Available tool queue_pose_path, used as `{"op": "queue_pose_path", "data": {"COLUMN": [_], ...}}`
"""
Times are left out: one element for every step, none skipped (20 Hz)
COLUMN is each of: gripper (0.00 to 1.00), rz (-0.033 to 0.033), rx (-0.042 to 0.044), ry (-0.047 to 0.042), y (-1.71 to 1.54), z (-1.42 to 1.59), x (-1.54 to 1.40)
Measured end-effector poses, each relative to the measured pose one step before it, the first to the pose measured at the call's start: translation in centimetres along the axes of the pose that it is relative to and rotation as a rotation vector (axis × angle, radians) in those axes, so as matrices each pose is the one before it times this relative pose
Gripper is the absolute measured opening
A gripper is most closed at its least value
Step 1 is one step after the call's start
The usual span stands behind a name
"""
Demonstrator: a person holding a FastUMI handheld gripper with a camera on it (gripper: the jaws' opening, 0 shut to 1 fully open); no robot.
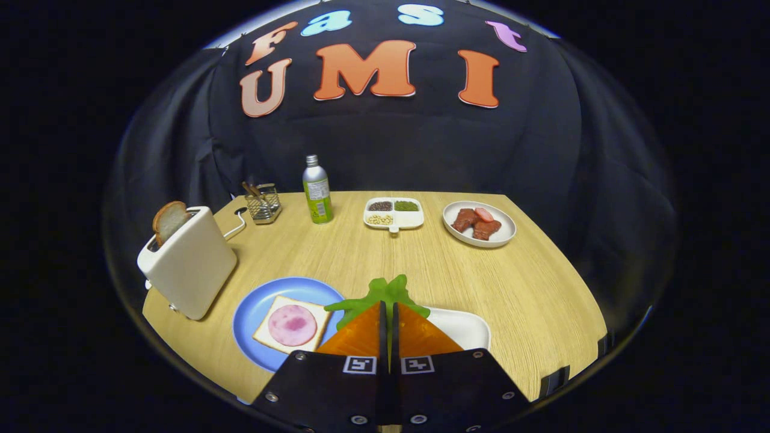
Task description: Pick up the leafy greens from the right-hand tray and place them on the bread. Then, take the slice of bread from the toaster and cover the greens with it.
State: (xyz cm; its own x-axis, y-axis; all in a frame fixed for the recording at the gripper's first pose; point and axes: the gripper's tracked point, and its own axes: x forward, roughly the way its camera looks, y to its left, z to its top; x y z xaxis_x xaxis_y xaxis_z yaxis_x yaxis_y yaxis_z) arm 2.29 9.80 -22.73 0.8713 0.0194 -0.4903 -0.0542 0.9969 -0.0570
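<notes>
My gripper point(388, 308) is shut on the leafy greens point(385, 293), whose green leaves stick out ahead of and beside the fingertips, lifted above the white tray point(466, 328) on the right. Just left of the fingers lies a blue plate point(252, 313) with a slice of bread point(293, 325) topped by a round pink ham slice point(292, 325). Further left stands a white toaster point(189, 263) with a browned bread slice point(169, 221) poking out of its slot.
Beyond the fingers on the wooden table point(361, 258) stand a green bottle point(317, 191), a wire basket point(263, 204), a white divided dish of grains point(394, 213) and a white plate of meat pieces point(479, 224). The toaster's cord runs behind it.
</notes>
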Motion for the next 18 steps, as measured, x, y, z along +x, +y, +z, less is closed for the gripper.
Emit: {"op": "queue_pose_path", "data": {"gripper": [0.01, 0.01, 0.01, 0.0, 0.0, 0.0, 0.0, 0.01, 0.0, 0.01, 0.01, 0.01, 0.01, 0.01, 0.01, 0.01, 0.01, 0.01], "rz": [0.01394, 0.01416, 0.01307, 0.01276, 0.01197, 0.01256, 0.01241, 0.00945, 0.00587, 0.00759, 0.00636, 0.00433, 0.00194, 0.00013, 0.00071, -0.00206, -0.00214, -0.00589], "rx": [-0.00826, -0.00581, -0.00561, -0.0057, -0.0055, -0.00671, -0.006, -0.00655, -0.00632, -0.00395, -0.00151, -0.00024, 0.00017, -0.00165, -0.00346, -0.00376, -0.00243, -0.00344], "ry": [-0.00237, -0.0043, -0.0027, -0.00337, -0.00215, -0.00052, 0.00062, 0.00052, 0.00106, 0.00379, 0.00312, 0.00585, 0.00395, 0.00399, 0.00745, 0.00859, 0.00935, 0.01124], "y": [1.102, 1.049, 1.179, 1.032, 1.073, 0.931, 0.994, 0.866, 0.654, 0.807, 0.657, 0.447, 0.421, 0.351, 0.249, 0.131, 0.125, 0.054], "z": [0.159, 0.338, 0.27, 0.238, 0.099, 0.111, 0.053, 0.078, -0.035, -0.108, -0.097, -0.169, -0.124, -0.18, -0.27, -0.413, -0.393, -0.431], "x": [-0.04, -0.133, 0.009, -0.06, -0.025, 0.092, 0.133, 0.106, 0.257, 0.189, 0.283, 0.175, 0.2, 0.314, 0.222, 0.235, 0.274, 0.322]}}
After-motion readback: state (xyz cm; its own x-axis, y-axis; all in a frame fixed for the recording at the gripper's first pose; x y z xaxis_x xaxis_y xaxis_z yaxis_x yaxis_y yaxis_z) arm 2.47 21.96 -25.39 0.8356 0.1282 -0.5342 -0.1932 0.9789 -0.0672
